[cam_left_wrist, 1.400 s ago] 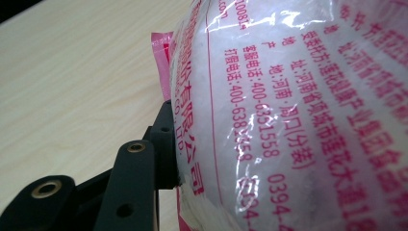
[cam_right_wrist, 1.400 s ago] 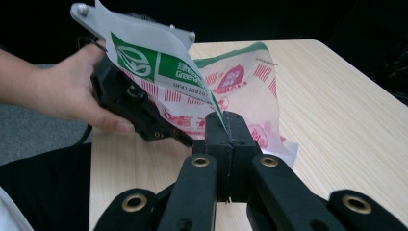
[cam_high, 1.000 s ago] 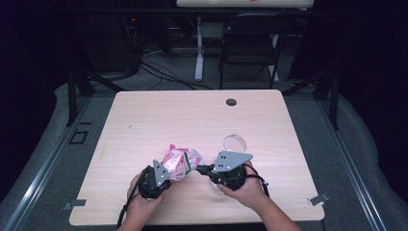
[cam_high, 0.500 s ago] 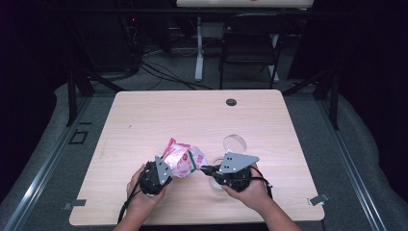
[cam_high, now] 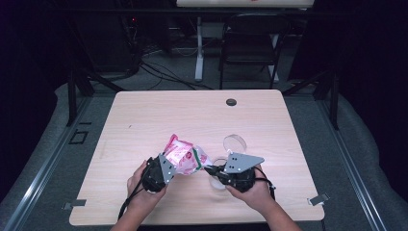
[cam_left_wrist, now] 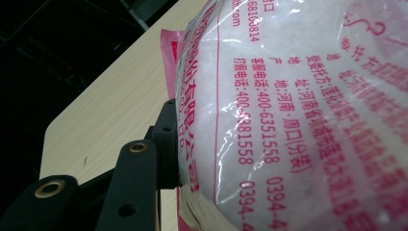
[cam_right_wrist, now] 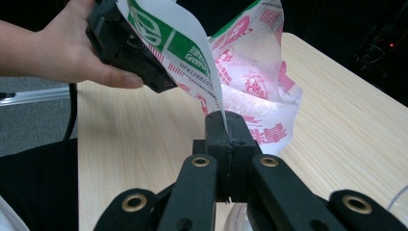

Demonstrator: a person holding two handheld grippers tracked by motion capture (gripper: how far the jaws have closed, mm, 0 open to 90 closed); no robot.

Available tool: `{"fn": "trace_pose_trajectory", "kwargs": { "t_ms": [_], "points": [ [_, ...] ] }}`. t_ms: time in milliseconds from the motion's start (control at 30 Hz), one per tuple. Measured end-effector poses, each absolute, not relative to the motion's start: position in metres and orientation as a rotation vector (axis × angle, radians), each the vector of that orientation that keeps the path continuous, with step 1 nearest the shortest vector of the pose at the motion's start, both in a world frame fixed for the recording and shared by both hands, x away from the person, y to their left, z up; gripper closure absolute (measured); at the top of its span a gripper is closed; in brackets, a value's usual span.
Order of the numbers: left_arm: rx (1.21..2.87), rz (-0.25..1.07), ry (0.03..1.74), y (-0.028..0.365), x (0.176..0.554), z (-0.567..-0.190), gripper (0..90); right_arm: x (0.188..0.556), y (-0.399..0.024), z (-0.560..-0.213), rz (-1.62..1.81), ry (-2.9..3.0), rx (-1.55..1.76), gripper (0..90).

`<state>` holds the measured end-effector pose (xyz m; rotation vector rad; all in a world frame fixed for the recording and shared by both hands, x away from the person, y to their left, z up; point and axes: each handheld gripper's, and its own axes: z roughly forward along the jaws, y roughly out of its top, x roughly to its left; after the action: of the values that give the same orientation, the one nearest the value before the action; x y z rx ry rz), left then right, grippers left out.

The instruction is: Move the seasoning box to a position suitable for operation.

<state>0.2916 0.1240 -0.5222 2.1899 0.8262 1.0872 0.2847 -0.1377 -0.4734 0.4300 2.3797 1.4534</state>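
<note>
A clear plastic bag (cam_high: 182, 156) with pink print and white granules inside hangs just above the table between both grippers. My left gripper (cam_high: 172, 164) is shut on its bulging body. In the left gripper view one black finger (cam_left_wrist: 166, 144) presses into the bag (cam_left_wrist: 288, 120), and the other is hidden behind it. My right gripper (cam_high: 210, 169) is shut on the bag's thin loose edge; its jaws (cam_right_wrist: 225, 129) pinch the film of the bag (cam_right_wrist: 255, 72) flat. Beyond it, a hand holds the left gripper (cam_right_wrist: 125, 43).
A clear round lid (cam_high: 235, 142) lies on the wooden table (cam_high: 144, 115) just beyond the right gripper. A clear cup (cam_high: 217, 168) sits partly under that gripper. A dark grommet (cam_high: 231, 102) marks the far edge. A chair (cam_high: 250, 43) stands behind the table.
The bag's top has tilted up a little between the grippers. Both hands have stayed almost in place.
</note>
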Motion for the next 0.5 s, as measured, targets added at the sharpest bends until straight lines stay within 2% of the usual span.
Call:
{"fn": "trace_pose_trajectory", "kwargs": {
  "t_ms": [467,500],
  "points": [
    [2.197,1.114,0.808,0.1146,0.2992,-0.5179,58.6,0.2849,-0.1462,-0.4770,1.432,2.370,0.453,89.9],
    [2.201,1.114,0.807,0.1142,0.2996,-0.5178,58.7,0.2852,-0.1465,-0.4771,1.429,2.370,0.453,86.8]
  ]
}}
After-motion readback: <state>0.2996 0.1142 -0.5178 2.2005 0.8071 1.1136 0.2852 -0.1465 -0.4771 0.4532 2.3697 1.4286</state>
